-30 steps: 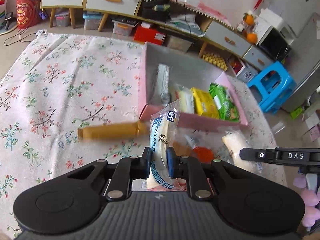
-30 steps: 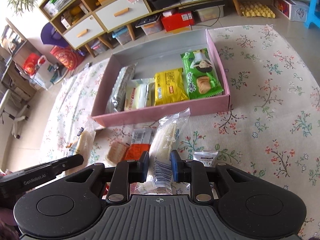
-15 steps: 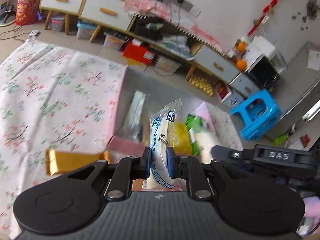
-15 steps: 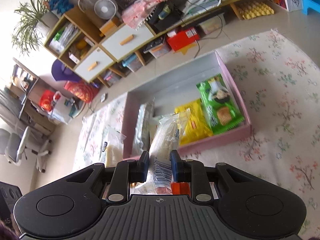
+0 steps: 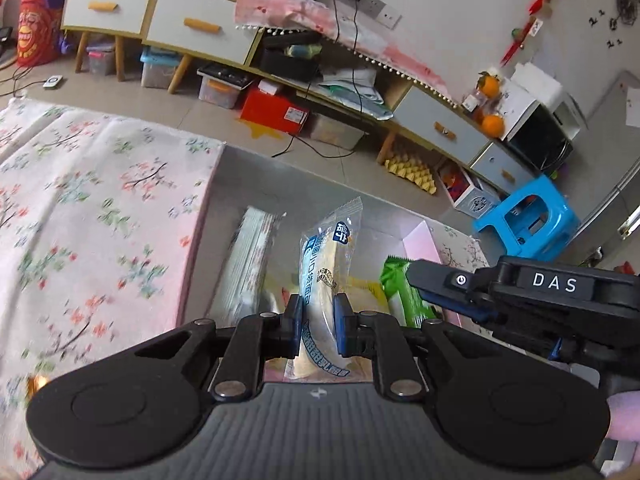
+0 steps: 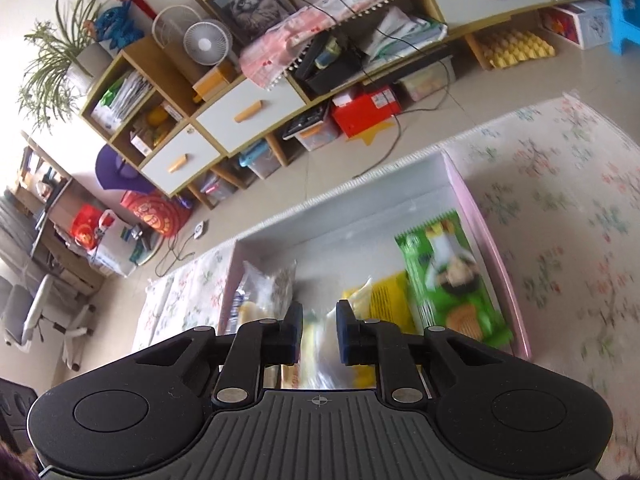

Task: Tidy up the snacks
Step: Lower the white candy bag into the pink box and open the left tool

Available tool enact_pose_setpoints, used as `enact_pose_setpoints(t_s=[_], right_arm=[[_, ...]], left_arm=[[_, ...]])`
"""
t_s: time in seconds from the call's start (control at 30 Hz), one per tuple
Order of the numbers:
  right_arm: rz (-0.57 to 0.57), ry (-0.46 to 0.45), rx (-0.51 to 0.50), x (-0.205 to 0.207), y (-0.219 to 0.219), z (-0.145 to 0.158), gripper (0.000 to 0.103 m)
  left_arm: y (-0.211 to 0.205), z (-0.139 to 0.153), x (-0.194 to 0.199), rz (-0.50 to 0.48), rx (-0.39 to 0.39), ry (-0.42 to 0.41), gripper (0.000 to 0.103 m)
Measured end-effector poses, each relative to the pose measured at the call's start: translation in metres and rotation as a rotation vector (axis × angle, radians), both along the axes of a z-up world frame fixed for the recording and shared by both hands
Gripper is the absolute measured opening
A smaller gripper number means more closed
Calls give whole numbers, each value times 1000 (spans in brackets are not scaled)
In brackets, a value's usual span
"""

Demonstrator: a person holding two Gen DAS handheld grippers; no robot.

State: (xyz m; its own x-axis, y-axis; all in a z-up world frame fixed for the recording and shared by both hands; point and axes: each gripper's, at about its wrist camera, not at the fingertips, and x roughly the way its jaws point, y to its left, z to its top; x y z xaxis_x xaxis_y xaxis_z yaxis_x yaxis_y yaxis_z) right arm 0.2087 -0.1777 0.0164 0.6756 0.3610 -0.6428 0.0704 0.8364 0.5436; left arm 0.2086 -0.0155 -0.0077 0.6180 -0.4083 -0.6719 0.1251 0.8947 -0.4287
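My left gripper (image 5: 318, 328) is shut on a clear-wrapped white bread roll with blue print (image 5: 326, 264), held upright above the pink box (image 5: 418, 240). The box holds a silver pack (image 5: 250, 268), a yellow pack (image 6: 386, 300) and a green biscuit pack (image 6: 448, 276). My right gripper (image 6: 318, 332) hovers over the same box (image 6: 500, 264); its jaws stand slightly apart, and a blurred clear pack (image 6: 318, 360) lies below them, apparently loose. The right gripper also shows in the left wrist view (image 5: 448, 296), at the right.
The box lies on a floral rug (image 5: 92, 208). Behind it are a low cabinet with drawers (image 5: 192, 28), storage bins, a red box (image 5: 276, 110) and cables. A blue stool (image 5: 528, 220) stands at the right.
Both grippers moved forward from the rug to above the box. The clear pack in the right gripper dropped out of its jaws. The left still holds its roll.
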Motion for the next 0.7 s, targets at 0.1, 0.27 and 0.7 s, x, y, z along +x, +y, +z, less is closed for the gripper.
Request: enact_pose_setpoints(t_s=[0.1,0.27,0.7], right_arm=[[27,6,-35,6,2,-6,17],[82,96,-41,10,1,-13,23],[143,111,-173,10,22,-28,20]], left_arm=[[1,-5,7,5,-13,0,12],[-2,-14,11,4,11,0,10],[6,-22,18,95,33,-38,10]])
